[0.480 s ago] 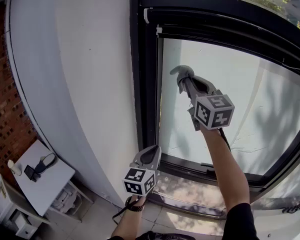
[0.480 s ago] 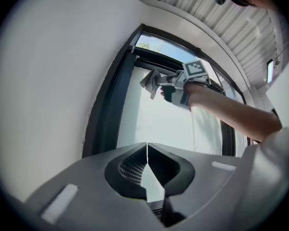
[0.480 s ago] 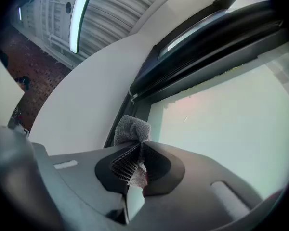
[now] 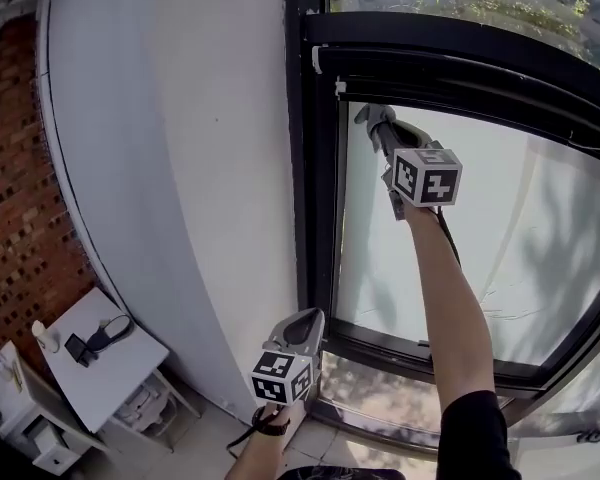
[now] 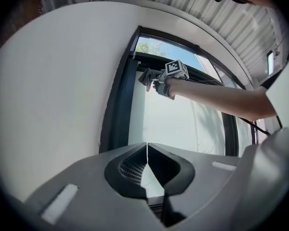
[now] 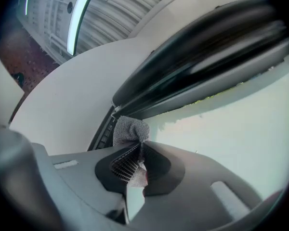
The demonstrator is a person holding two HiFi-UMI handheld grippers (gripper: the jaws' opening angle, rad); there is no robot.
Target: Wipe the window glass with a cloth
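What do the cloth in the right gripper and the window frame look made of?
Cloth: grey fabric, matte, likely microfibre or knit; a fine nubby weave shows.
Window frame: black, smooth, faintly glossy, probably painted metal; soft highlights run along it.

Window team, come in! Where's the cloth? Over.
Right hand-held gripper shut on cloth, at top left corner of the window glass. Left hand-held gripper shut, empty, held low. Nothing blocking the glass.
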